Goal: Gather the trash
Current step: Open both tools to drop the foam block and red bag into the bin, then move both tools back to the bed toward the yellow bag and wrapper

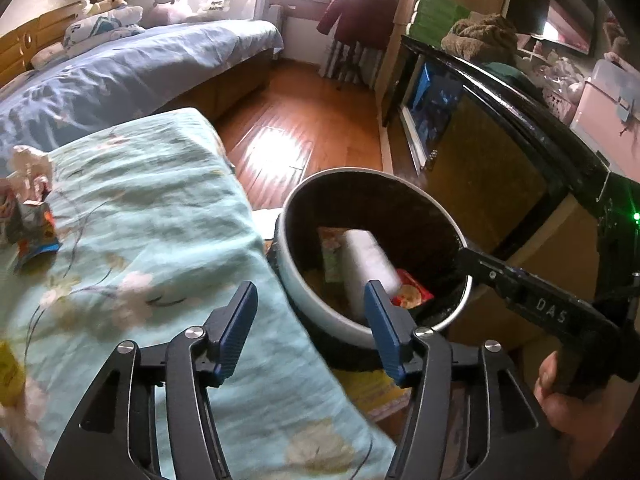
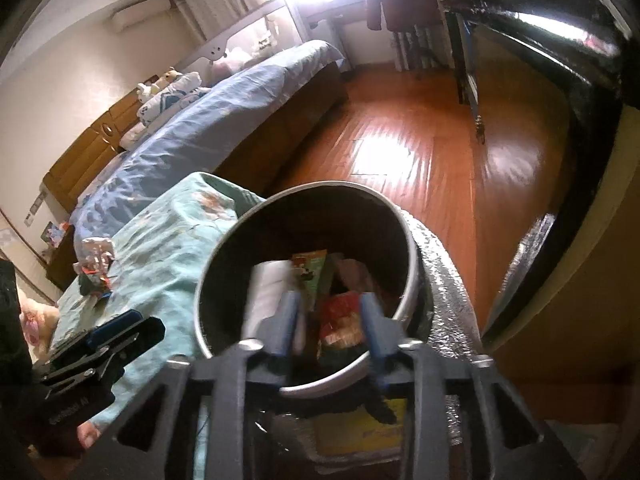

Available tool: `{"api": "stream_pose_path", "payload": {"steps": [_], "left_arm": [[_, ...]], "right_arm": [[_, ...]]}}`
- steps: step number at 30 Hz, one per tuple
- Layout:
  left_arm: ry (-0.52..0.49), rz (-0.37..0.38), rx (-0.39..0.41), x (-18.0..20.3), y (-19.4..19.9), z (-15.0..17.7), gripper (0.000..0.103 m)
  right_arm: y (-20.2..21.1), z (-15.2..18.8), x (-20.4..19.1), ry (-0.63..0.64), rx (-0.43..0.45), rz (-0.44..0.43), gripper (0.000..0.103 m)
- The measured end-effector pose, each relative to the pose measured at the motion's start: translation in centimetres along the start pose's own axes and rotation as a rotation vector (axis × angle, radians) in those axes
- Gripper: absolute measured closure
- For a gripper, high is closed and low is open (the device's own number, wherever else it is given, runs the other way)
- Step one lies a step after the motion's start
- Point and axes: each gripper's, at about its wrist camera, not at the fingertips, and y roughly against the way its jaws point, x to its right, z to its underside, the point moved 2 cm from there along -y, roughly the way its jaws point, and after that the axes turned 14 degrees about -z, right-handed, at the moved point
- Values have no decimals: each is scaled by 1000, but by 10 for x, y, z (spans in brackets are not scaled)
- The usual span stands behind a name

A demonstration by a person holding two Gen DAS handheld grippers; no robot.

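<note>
A round trash bin (image 1: 304, 284) with a pale rim and dark inside stands beside the green floral cloth (image 1: 152, 216). Inside it lie a white wrapper (image 1: 368, 268), a green packet (image 1: 332, 256) and a red packet (image 1: 412, 294). My left gripper (image 1: 310, 316) is open and empty, over the cloth's edge and the bin's near rim. My right gripper (image 2: 330, 328) is open and empty above the bin (image 2: 412, 276), which holds the white wrapper (image 2: 266, 296) and the red packet (image 2: 340, 316). More trash lies on the cloth: a crumpled wrapper (image 1: 28, 168) and a colourful packet (image 1: 32, 228), seen also in the right wrist view (image 2: 96, 260).
A bed with a blue cover (image 1: 120, 68) stands behind the cloth. A dark-framed cabinet (image 1: 500, 128) is at the right. Wooden floor (image 1: 296, 128) lies between them. A yellow item (image 1: 8, 372) lies at the cloth's left edge. The left gripper shows in the right wrist view (image 2: 116, 332).
</note>
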Motion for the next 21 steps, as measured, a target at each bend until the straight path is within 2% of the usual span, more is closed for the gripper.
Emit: {"api": "stream_pose_path", "payload": {"steps": [2,5,6,21], "left_arm": [[4,-9,11,-7,7,7,44],[20,-19,16,-20,16,17,44],[31,-23,19,-26,18,20,44],[184,-108,55,-114,56,62,44]], "right_arm": [[-1,1,-6,2,-2,-20,54],[-2,5,-18,10,2,-51,38],[-3,6,-23,18,3,-57,36],[-29,30,-96,83,-55,-173,25]]}}
